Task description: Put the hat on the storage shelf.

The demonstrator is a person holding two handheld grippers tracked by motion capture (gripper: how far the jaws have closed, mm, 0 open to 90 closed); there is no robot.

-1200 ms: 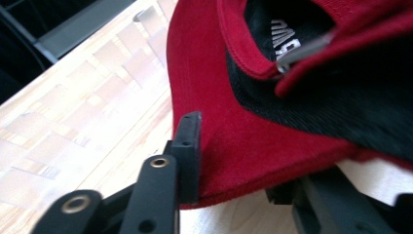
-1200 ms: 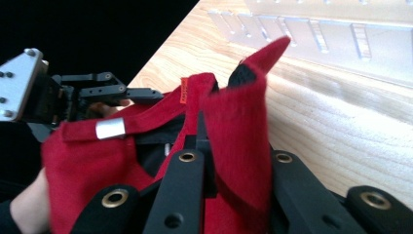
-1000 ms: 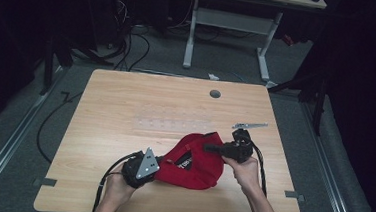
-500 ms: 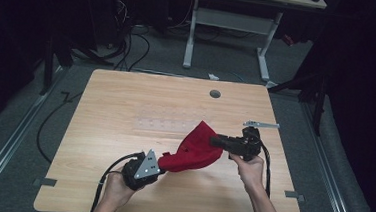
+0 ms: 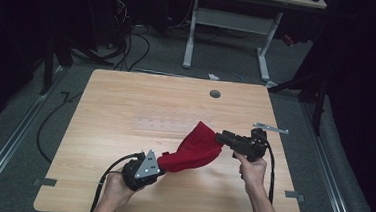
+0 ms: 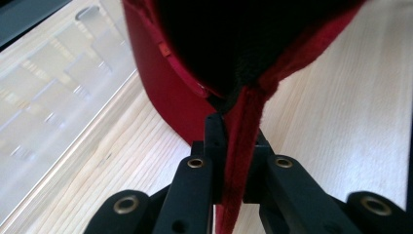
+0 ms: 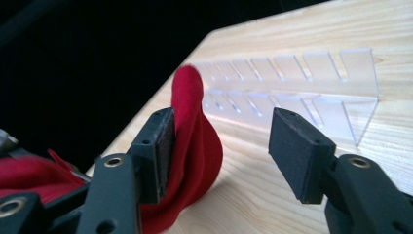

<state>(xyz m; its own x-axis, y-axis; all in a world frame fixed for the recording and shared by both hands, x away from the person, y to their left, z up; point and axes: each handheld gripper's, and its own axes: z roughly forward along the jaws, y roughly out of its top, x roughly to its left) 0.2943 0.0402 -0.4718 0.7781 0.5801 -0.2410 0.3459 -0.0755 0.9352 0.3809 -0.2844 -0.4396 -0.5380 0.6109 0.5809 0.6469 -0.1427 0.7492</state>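
Two hand-held grippers work a red cloth point(image 5: 193, 149) on a pale wooden counter point(image 5: 126, 106), seen from above with the person's forearms entering at the bottom.

At the left, the left gripper point(image 5: 158, 162) is pressed together on the cloth's near end; its own view shows a thin folded seam point(image 6: 241, 146) pinched flat between the black jaws, with the rest of the fabric rising and opening into a dark hollow beyond.

In the middle, the cloth stretches from that pinch toward the right, bunched and humped, its far end peaked up off the wood. A clear plastic slotted rack point(image 7: 311, 83) lies flat on the counter just behind it.

At the right, the right gripper point(image 5: 220, 137) has just been opening. Its jaws are spread wide; the cloth's peak point(image 7: 192, 126) leans against the left pad and stands well apart from the other, so nothing is gripped.

Judging by its folds and sag, the cloth is light, soft and limp. It should not slip from rubber pads, but it will droop wherever unsupported. A hemmed edge or corner looks the best place to take hold.
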